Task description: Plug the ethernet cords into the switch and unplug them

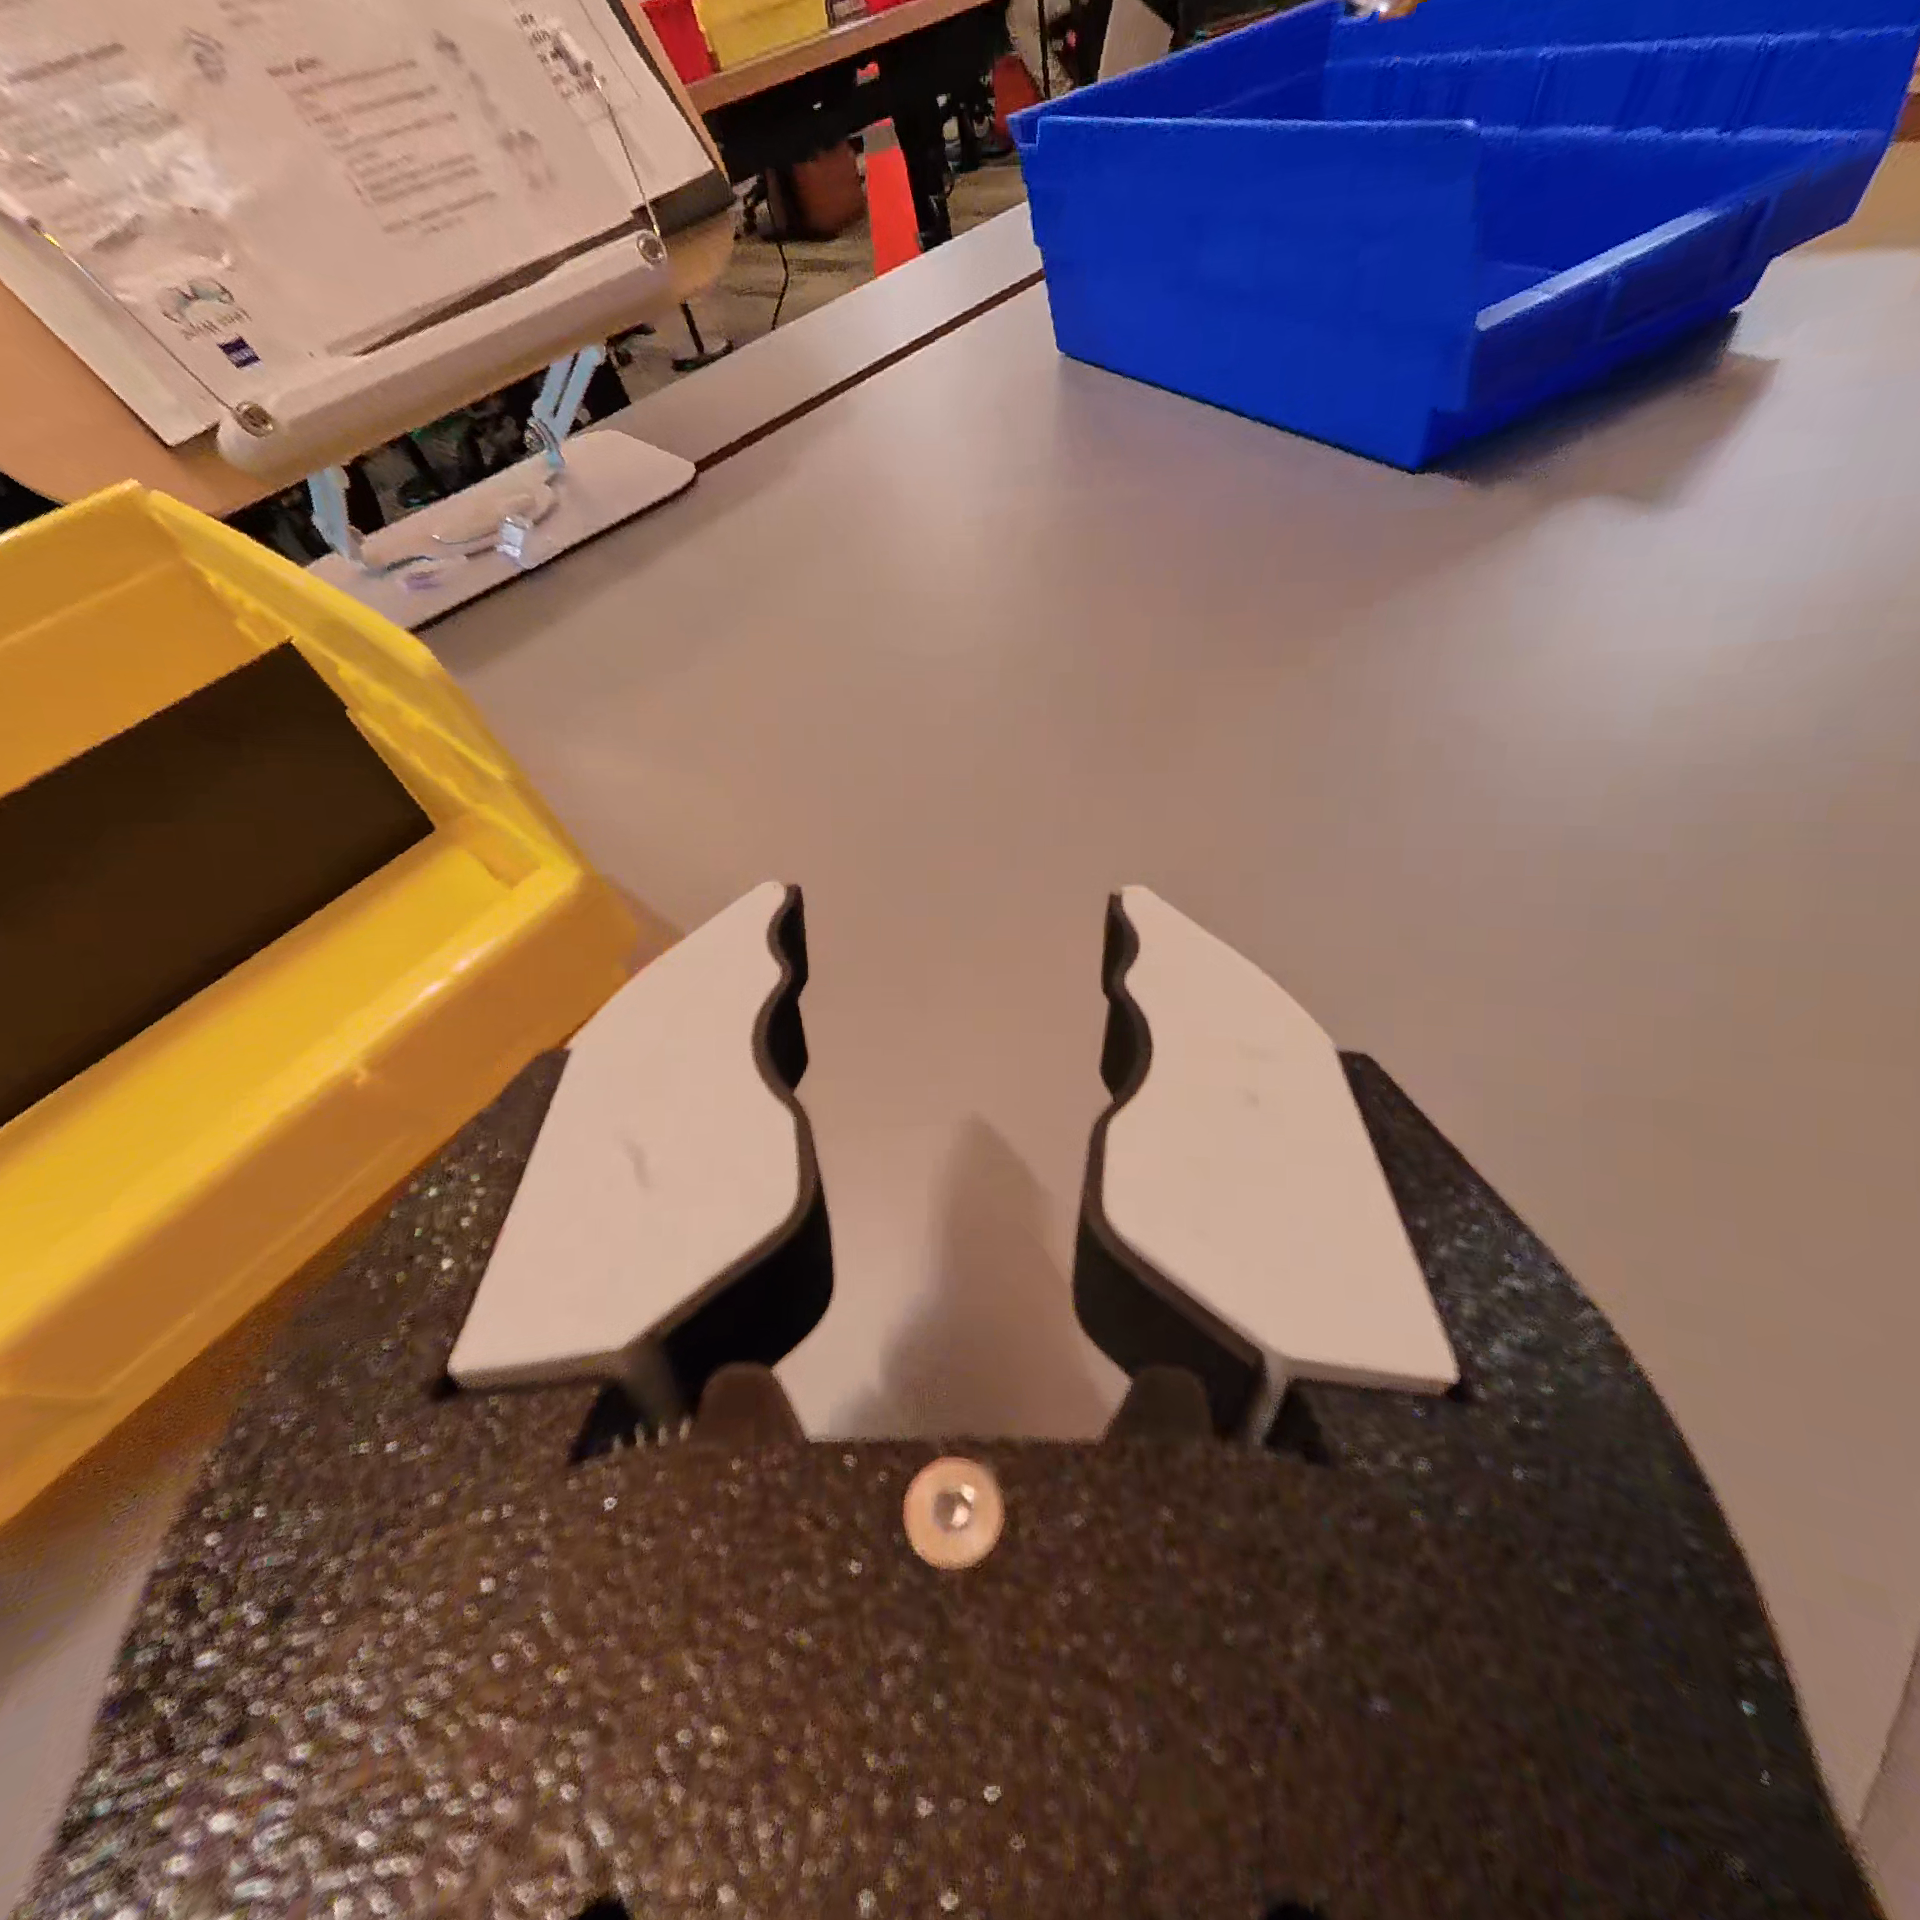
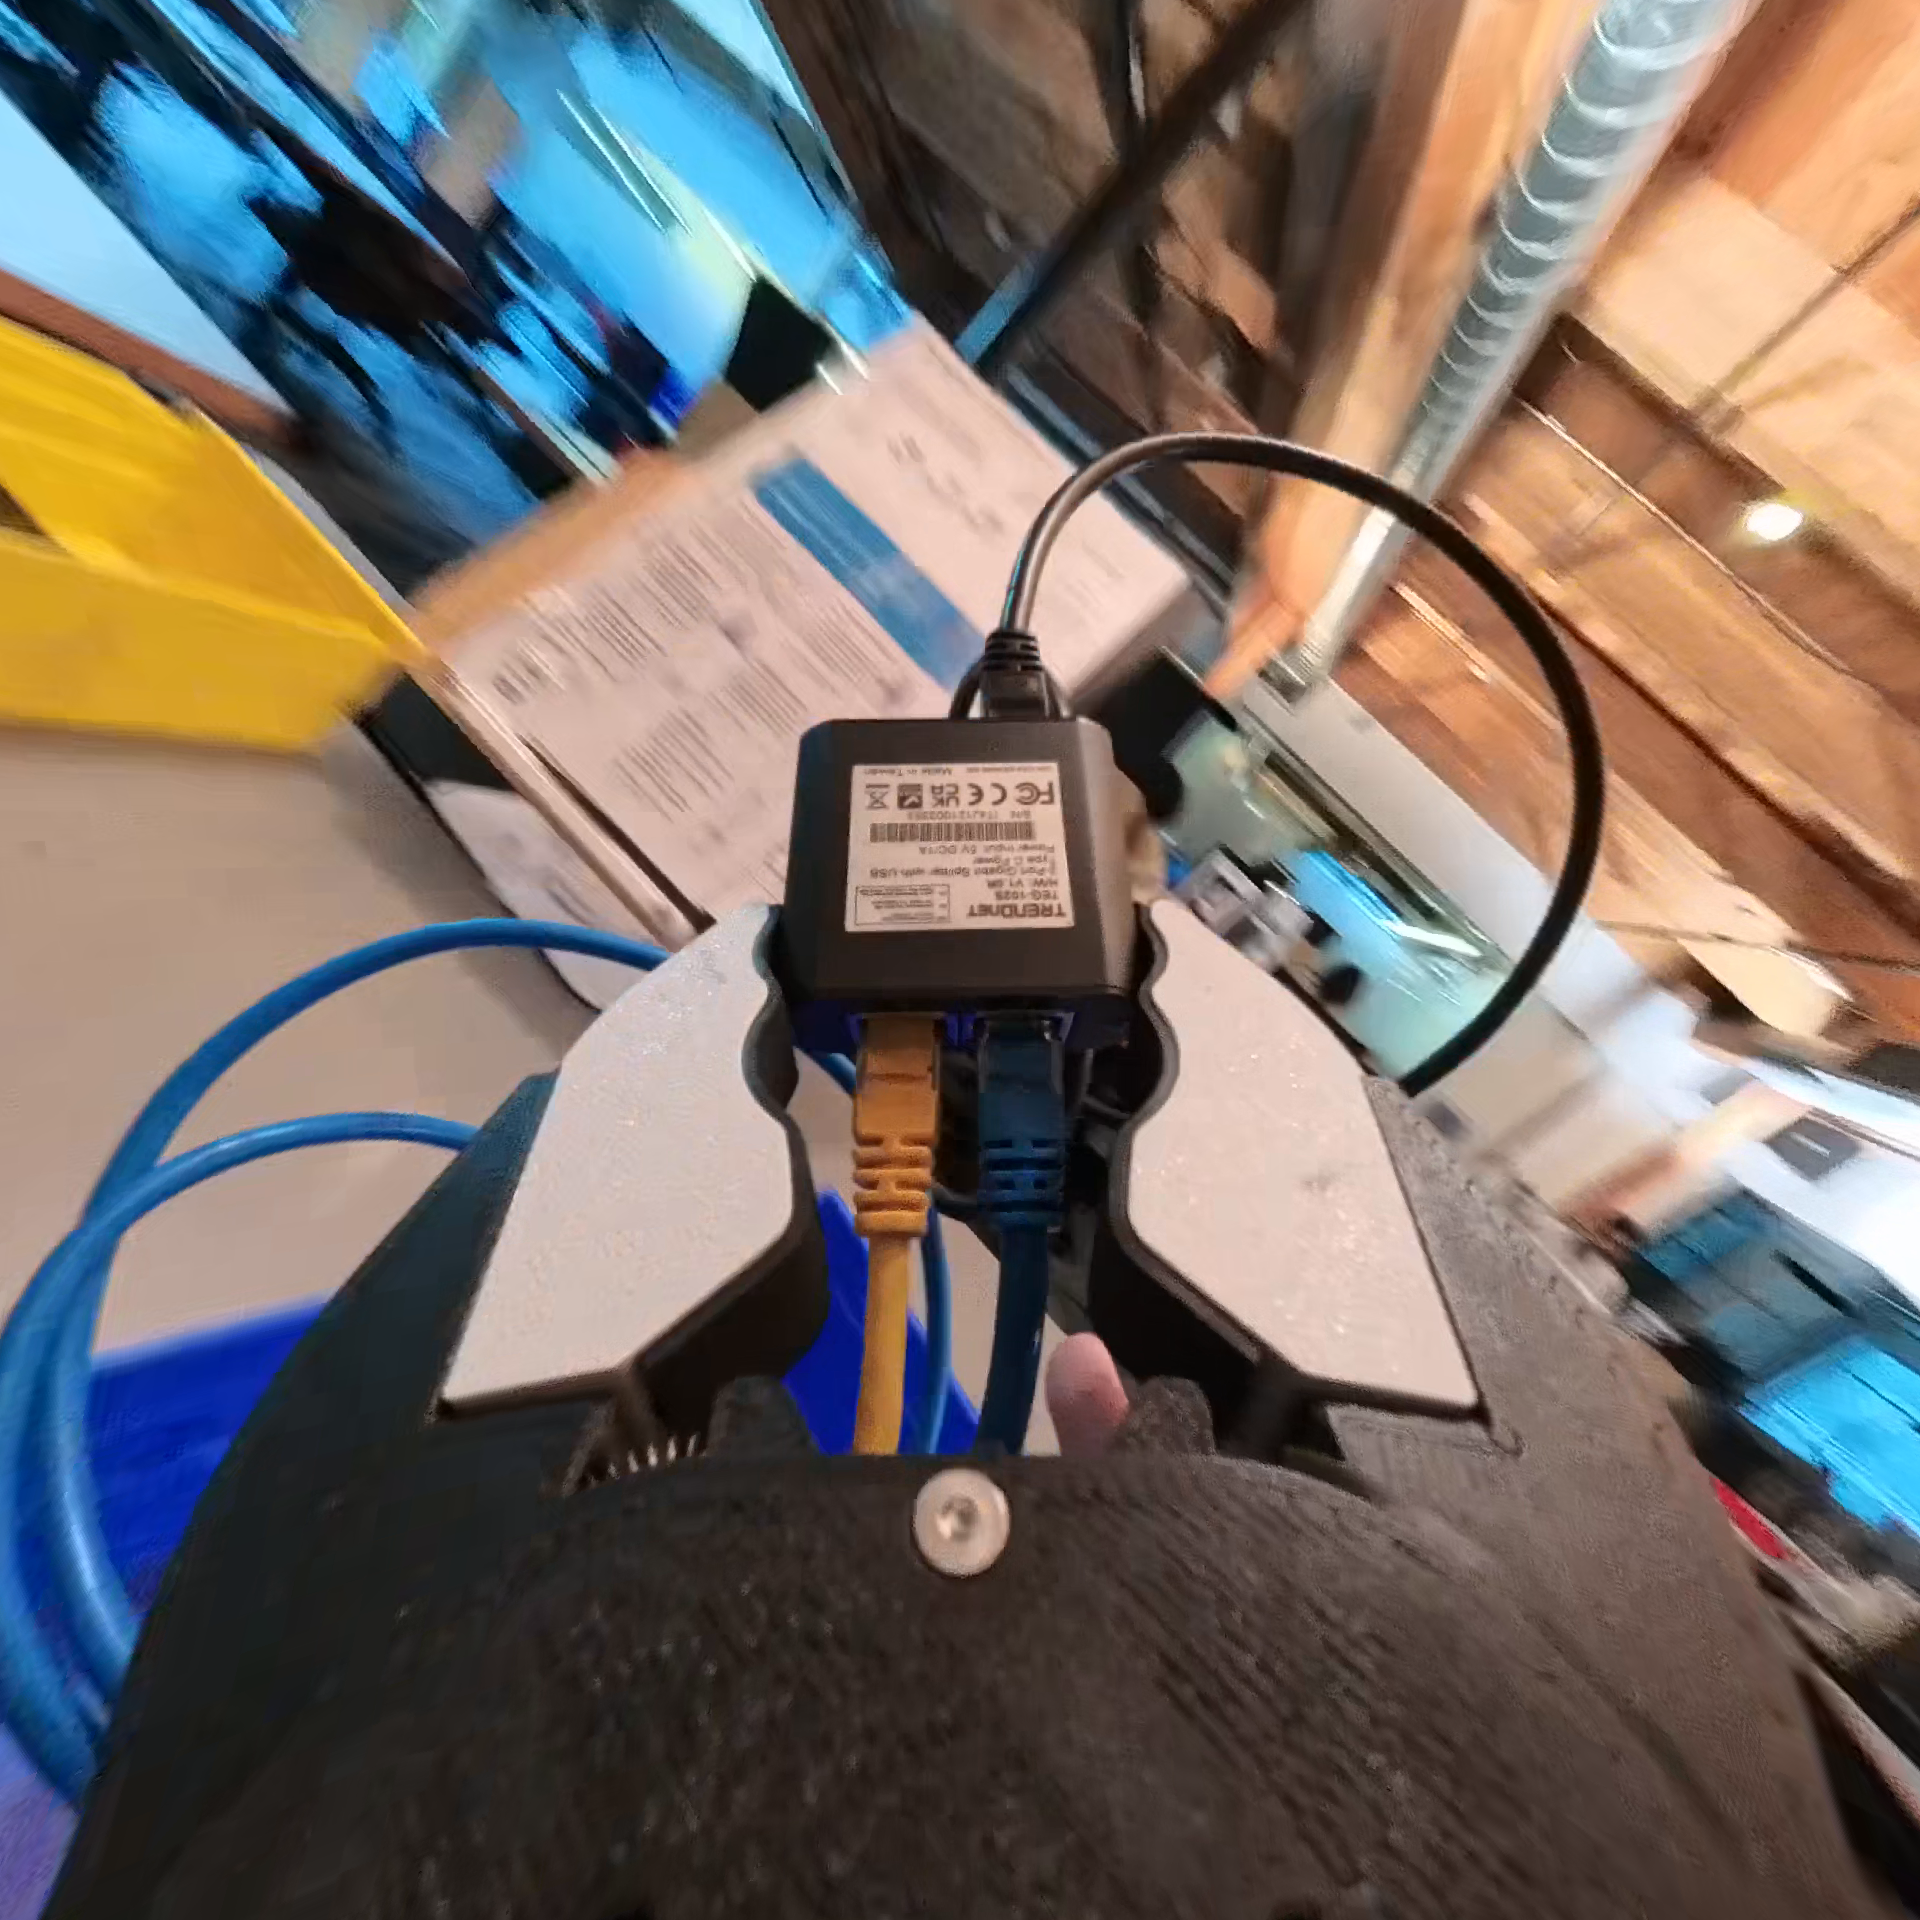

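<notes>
The right gripper [image 2: 956,925] is clenched on the switch [image 2: 951,862], a small black box held up off the counter [image 2: 208,842] with its labelled face to the camera. A yellow cord [image 2: 891,1132] and a dark blue cord [image 2: 1023,1143] are plugged side by side into its near edge; a black cable [image 2: 1475,582] loops from its far edge. The left gripper [image 1: 956,914] hangs released over the bare counter [image 1: 1247,727], a yellow bin [image 1: 260,1039] to its left and a blue bin [image 1: 1351,260] far right.
</notes>
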### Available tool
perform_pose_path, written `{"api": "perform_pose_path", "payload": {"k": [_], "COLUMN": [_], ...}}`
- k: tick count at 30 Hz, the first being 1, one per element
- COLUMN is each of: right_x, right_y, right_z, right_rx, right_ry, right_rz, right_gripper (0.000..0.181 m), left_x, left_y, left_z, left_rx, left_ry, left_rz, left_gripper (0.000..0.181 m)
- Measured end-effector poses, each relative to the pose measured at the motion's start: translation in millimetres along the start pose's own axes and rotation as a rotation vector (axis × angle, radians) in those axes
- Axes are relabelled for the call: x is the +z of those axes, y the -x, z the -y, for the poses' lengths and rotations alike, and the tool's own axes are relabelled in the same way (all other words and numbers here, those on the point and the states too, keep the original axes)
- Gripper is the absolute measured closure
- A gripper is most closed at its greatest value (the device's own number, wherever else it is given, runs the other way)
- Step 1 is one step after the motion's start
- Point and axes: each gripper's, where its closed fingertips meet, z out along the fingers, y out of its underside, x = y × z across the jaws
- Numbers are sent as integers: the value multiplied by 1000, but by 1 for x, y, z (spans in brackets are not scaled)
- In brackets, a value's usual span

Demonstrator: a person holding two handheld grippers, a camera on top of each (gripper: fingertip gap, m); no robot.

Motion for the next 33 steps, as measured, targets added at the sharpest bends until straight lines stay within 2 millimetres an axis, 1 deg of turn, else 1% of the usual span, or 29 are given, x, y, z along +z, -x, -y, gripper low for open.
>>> {"api": "perform_pose_path", "payload": {"k": [1,2,3,5,7,10,12,14,15,17,18,19,20,21,23,25,26,27,28,30,32,33], "right_x": [-1,-2,-2,-1,-1,-1,-7,-17,-21,-30,-32,-32,-29,-25,-23,-33,-42,-55,-68,-95,-116,-125], "right_y": [-6,-7,-4,10,32,63,81,88,91,102,104,99,89,77,60,45,38,33,31,32,36,36], "right_z": [-18,-35,-54,-91,-123,-153,-179,-206,-218,-237,-243,-244,-240,-228,-193,-158,-145,-137,-132,-130,-137,-144], "right_rx": [-23,-12,33,83,92,95,103,74,86,162,212,244,251,247,290,352,369,391,422,485,515,516], "right_ry": [48,87,130,228,325,443,598,772,845,973,1008,1010,975,901,759,668,643,636,631,618,616,630], "right_rz": [-46,-71,-72,-66,-28,16,63,85,112,206,229,208,160,112,56,5,-32,-74,-111,-188,-245,-269], "right_gripper": [119,119,119,118,118,118,118,118,118,117,115,113,111,109,107,107,105,102,100,98,96,95], "left_x": [0,-1,-1,-1,0,1,3,5,7,12,15,19,23,27,36,50,58,68,79,104,132,147], "left_y": [-1,-2,-3,-3,-4,-6,-7,-10,-12,-17,-21,-25,-28,-32,-43,-56,-64,-71,-78,-93,-107,-114], "left_z": [0,1,1,0,0,-2,-4,-7,-9,-10,-9,-8,-6,-2,8,23,32,42,54,77,98,108], "left_rx": [9,14,14,15,22,31,41,54,62,71,75,80,86,94,102,85,75,67,59,37,-2,-24], "left_ry": [1,-3,-5,0,4,18,35,62,79,106,116,129,143,154,159,159,158,153,146,143,151,151], "left_rz": [-1,-4,-7,-6,-13,-16,-20,-32,-41,-66,-80,-91,-99,-109,-132,-163,-176,-182,-185,-178,-166,-165], "left_gripper": [127,127,127,127,127,127,127,127,127,127,127,127,127,127,126,125,123,119,116,109,99,95]}}
